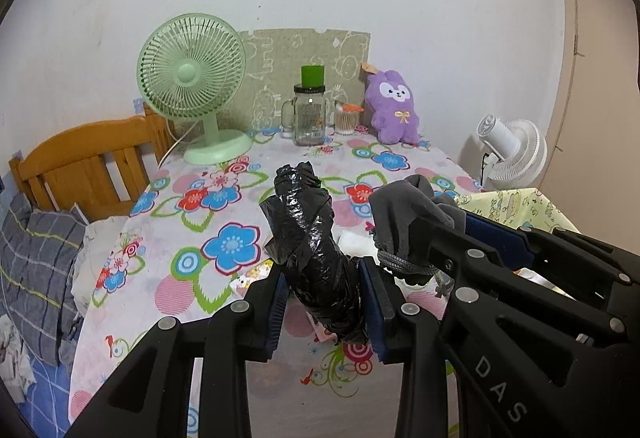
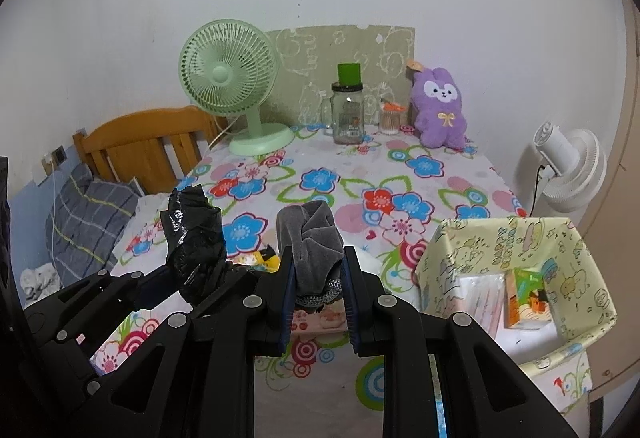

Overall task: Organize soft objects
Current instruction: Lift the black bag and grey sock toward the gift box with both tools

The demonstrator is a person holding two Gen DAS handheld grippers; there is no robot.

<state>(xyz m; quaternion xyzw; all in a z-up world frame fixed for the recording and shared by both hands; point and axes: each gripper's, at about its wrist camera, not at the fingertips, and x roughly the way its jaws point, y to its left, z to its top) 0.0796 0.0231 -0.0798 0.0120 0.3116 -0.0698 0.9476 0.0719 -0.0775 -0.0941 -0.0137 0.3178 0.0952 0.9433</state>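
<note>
L wrist view: my left claw (image 1: 324, 302) is clamped on a black bag roll (image 1: 310, 238), held up over the bench (image 1: 192, 238). The plastic's slick and the grip sits low on the roll, so the top could flop or the roll slide out if I tilt. My right claw is just beside it, so they could bump.

R wrist view: right claw (image 2: 320, 298) is clenched on a grey cloth (image 2: 310, 242), also above the bench. Box (image 2: 520, 234) sits to the right w/ stuff already inside. The cloth's loose folds may snag the box rim or miss on drop, I reckon.
</note>
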